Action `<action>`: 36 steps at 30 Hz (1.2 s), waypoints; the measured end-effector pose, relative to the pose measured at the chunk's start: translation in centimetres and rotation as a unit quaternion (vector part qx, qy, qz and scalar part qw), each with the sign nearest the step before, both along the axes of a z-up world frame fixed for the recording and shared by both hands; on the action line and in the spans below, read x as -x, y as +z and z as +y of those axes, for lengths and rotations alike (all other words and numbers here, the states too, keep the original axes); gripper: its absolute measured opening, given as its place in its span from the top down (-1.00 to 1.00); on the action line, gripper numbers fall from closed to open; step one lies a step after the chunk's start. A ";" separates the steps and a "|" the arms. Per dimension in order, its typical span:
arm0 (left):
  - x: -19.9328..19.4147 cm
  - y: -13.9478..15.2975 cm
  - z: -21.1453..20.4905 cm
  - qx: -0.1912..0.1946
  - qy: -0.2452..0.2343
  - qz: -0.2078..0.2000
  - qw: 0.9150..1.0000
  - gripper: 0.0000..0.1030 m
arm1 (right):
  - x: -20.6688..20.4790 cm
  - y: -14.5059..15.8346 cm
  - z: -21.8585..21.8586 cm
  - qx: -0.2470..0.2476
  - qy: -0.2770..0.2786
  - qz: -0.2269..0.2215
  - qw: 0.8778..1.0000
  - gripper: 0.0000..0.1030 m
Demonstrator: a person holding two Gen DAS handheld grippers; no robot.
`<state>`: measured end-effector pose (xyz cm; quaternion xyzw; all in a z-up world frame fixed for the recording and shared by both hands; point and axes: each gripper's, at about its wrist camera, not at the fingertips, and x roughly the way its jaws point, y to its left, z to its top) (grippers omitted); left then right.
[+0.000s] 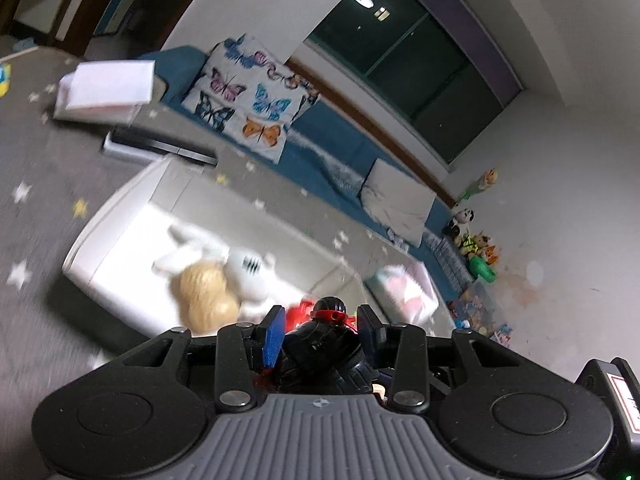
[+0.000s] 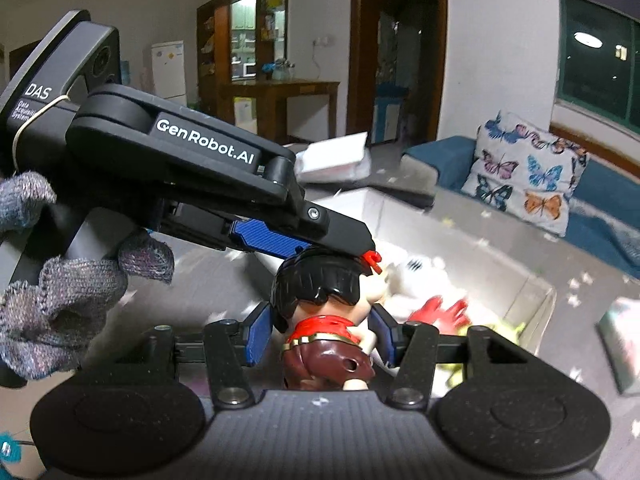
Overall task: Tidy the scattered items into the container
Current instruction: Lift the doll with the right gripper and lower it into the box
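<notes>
Toys already lie in the white container (image 1: 120,200): a white plush animal (image 1: 248,268), a tan peanut-shaped soft toy (image 1: 204,292) and something red (image 2: 440,312) beside a yellow-green piece (image 2: 508,328) at its near end. So the tidying looks well under way, though not finished. A small figurine (image 2: 324,320) hangs over the box's near edge and is not yet dropped in. A pale pink-and-mint item (image 1: 404,292) sits on the grey star-patterned carpet (image 1: 32,220) just right of the container; whether it belongs to the job I cannot tell.

The figurine is a hard, glossy plastic doll with moulded black hair, a red hair tie, a red scarf with a gold trim and brown shorts. It seems rigid and light, unlikely to deform under the pads.

Both tools are on it. The right gripper (image 2: 320,332) has its blue pads pressed against the doll's shoulders from either side. The left gripper (image 1: 320,328) comes in from the left in a gloved hand (image 2: 60,300) and its jaws sit closed around the doll's head; from its own camera the black hair fills the gap between the fingers. Motion blur softens the container's contents in the left view.

Far behind, a blue sofa (image 1: 320,140) carries a butterfly cushion (image 1: 248,92), and more toys (image 1: 480,248) line the far right wall.
</notes>
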<state>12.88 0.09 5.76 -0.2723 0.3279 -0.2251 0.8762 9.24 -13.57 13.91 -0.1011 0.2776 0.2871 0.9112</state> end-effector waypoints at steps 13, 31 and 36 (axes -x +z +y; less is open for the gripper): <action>-8.0 -2.3 -0.5 -0.006 0.011 0.009 1.000 0.19 | -8.9 -1.3 0.8 -0.007 -0.038 0.023 0.999 -0.03; -11.0 -5.8 -0.6 0.002 0.012 0.039 0.999 0.19 | -12.5 -4.7 1.2 0.030 -0.049 0.053 0.997 -0.03; -10.8 -5.8 -0.4 -0.004 0.013 0.035 0.999 0.19 | -12.2 -4.8 1.7 0.039 -0.044 0.055 0.997 -0.03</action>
